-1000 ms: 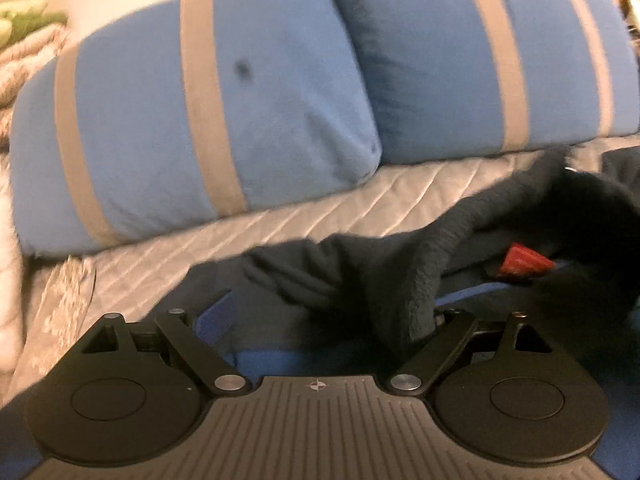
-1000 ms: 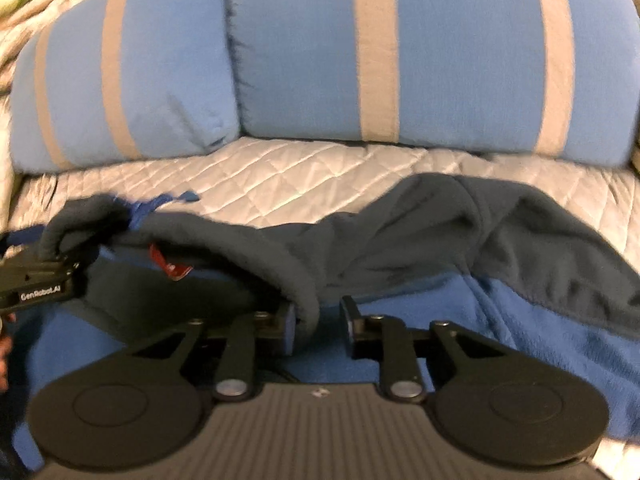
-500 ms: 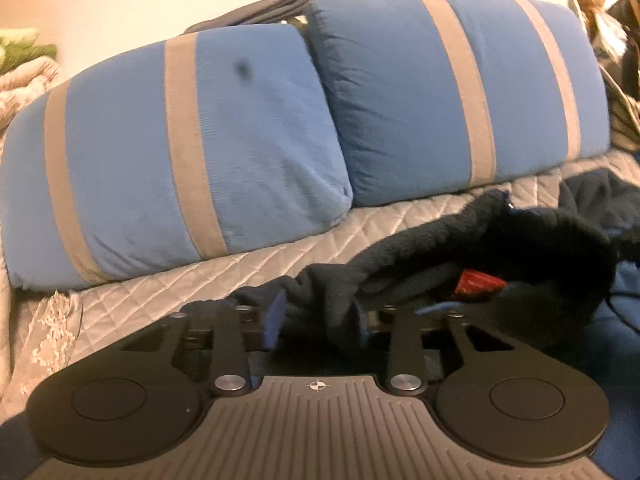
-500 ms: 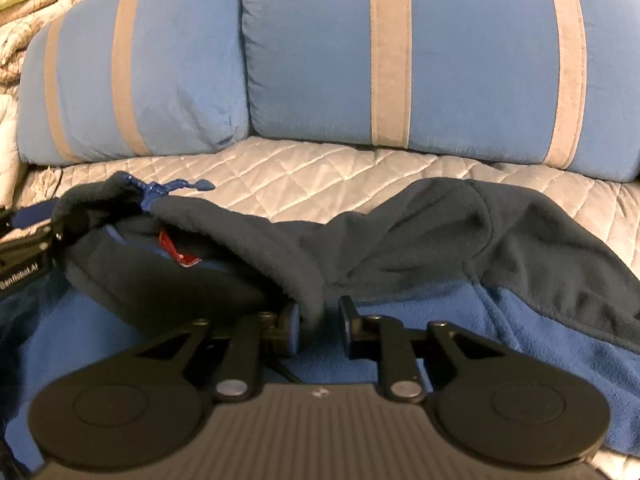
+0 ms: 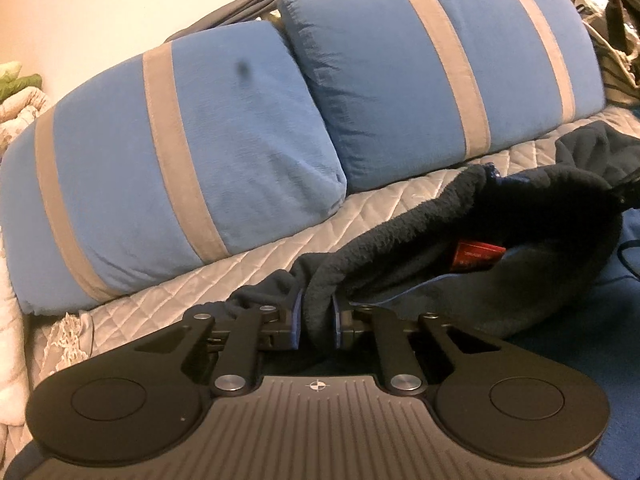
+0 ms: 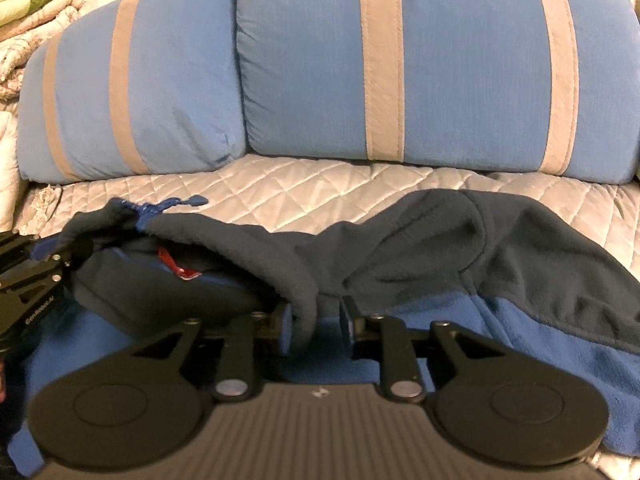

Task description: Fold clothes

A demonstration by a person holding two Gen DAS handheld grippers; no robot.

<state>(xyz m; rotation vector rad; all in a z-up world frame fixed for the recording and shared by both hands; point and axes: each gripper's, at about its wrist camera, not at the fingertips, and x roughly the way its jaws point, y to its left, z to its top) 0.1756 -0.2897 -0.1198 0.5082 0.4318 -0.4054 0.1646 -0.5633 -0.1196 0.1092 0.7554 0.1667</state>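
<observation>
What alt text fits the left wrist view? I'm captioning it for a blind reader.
The left gripper is shut on the dark collar edge of a navy and blue fleece jacket on a quilted bed cover. Two blue pillows with tan stripes lie behind.

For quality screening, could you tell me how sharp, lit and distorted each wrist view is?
Left wrist view: left pillow slightly smeared, gripper body sharp, warm dim light, fleece folds nearly black. Right wrist view: sharper, evenly lit; fisheye bows the pillows and quilt.

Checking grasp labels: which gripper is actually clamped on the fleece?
The left gripper: its pads pinch the fleece edge. The right gripper stands open, fabric against one finger only.
</observation>
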